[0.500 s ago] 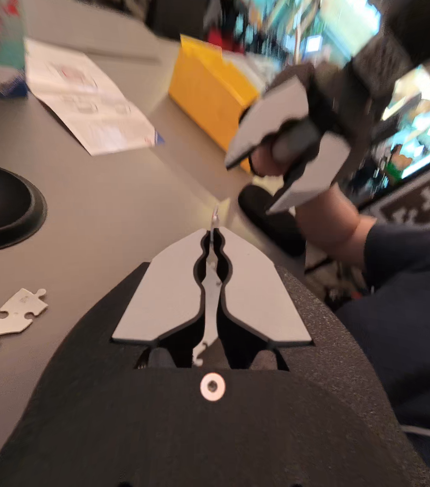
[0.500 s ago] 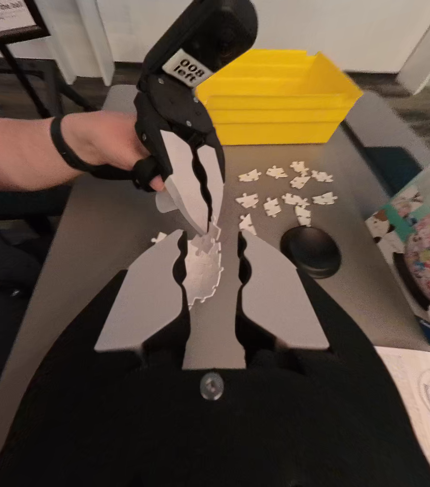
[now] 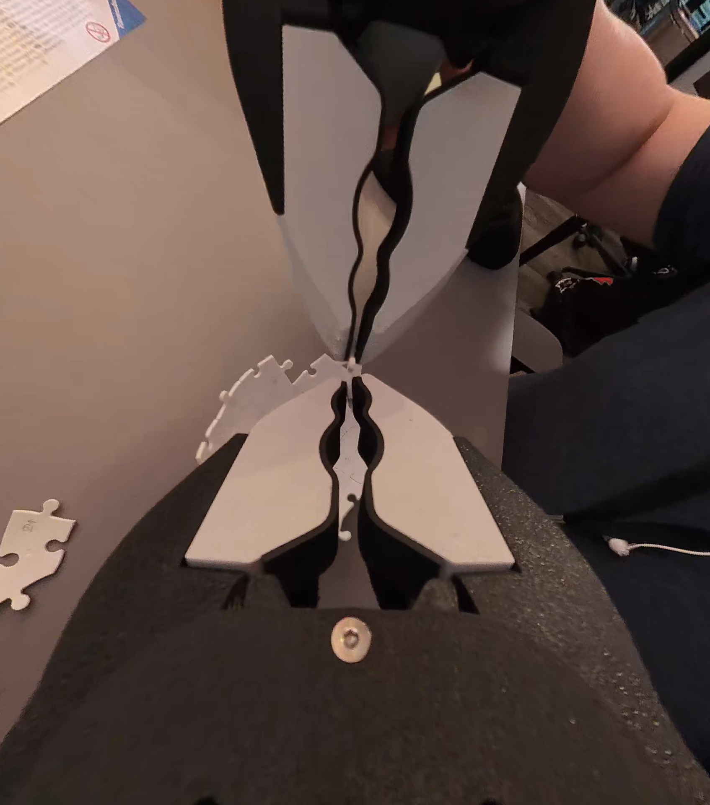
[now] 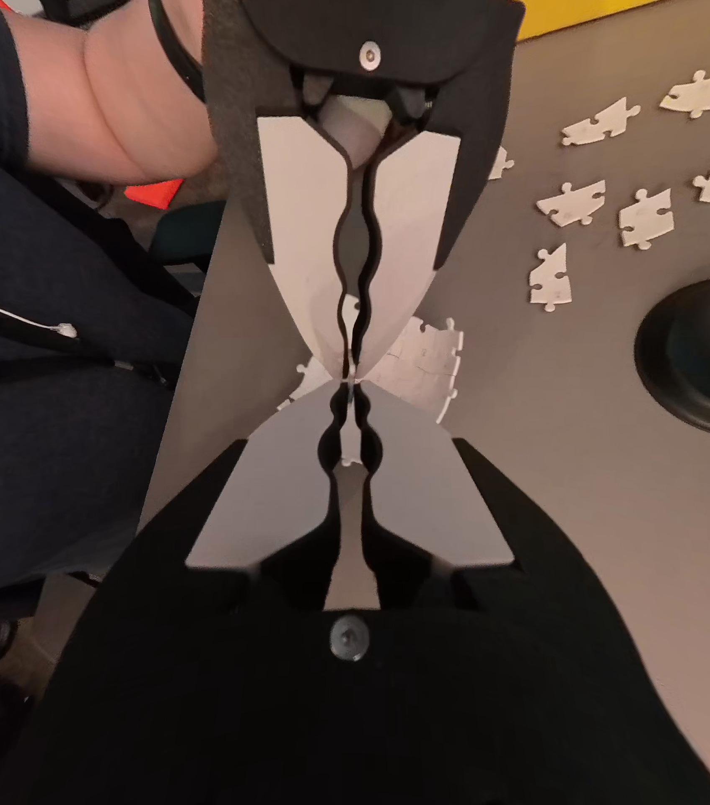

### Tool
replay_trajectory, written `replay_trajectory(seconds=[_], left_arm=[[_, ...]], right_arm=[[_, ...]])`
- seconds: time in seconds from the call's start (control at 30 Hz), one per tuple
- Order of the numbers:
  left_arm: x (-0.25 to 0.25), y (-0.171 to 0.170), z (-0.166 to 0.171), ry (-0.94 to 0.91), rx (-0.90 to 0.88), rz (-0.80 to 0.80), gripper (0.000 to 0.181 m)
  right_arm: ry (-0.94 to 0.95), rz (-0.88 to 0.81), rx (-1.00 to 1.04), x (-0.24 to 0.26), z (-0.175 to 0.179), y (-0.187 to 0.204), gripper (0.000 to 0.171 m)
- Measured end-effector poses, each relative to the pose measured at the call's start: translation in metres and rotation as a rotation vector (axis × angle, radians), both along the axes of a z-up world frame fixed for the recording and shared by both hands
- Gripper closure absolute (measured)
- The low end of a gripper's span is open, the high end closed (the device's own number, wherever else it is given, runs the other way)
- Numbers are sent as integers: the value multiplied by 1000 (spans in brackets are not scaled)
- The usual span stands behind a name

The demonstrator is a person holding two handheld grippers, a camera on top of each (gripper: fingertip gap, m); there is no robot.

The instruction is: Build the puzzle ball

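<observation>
My left gripper [image 3: 349, 387] is shut on a curved white section of joined puzzle pieces [image 3: 253, 396], seen partly edge-on between its fingers and held above the grey table [image 3: 127, 261]. My right gripper [image 4: 349, 388] meets it tip to tip and is shut on the same section's edge [image 4: 425, 366]. The right gripper comes down from the top of the left wrist view [image 3: 351, 355]. The left gripper comes down from the top of the right wrist view [image 4: 349, 368]. Most of the section is hidden behind the fingers.
Several loose white pieces [image 4: 571, 204] lie on the table to the right, and more lie at the left of the left wrist view [image 3: 24, 562]. There are also a black round stand [image 4: 701, 361], a yellow bin's corner [image 4: 562, 17], a printed sheet [image 3: 18, 56] and a person's forearm [image 3: 606, 152]. Both grippers' tips are close together, under 4 cm apart.
My right gripper was open and apart from the section; it has moved in and shut on its edge. The two grippers now meet tip to tip.
</observation>
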State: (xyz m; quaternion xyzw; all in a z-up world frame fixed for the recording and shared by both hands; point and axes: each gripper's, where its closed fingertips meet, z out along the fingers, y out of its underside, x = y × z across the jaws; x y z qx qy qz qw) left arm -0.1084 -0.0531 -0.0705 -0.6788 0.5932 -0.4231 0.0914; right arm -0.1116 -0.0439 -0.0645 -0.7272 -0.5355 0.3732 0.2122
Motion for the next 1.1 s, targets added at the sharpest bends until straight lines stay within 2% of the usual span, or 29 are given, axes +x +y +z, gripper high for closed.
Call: replay_trajectory(seconds=[0.07, 0.1, 0.13, 0.23, 0.4, 0.53, 0.73, 1.1], left_arm=[[0, 2, -3, -5, 4, -1, 178], [-1, 8, -4, -5, 16, 32, 169], [-5, 18, -7, -2, 37, 86, 158], [-29, 45, -21, 26, 50, 268, 153], [-52, 42, -23, -70, -165, 447, 153], [-70, 36, -28, -78, -228, 558, 151], [-71, 10, -31, -74, -262, 513, 138], [-54, 1, -31, -126, -310, 453, 137]], right_arm=[[7, -41, -40, 1, -3, 2, 168], [21, -76, -71, 3, -4, 4, 168], [33, -116, -105, 5, -5, 6, 168], [28, -238, -194, 19, -13, 10, 168], [15, -413, -362, 25, -32, 10, 168], [-63, -472, -382, 28, -45, 7, 168], [-152, -502, -361, 32, -50, 7, 168], [-208, -540, -365, 37, -64, 7, 168]])
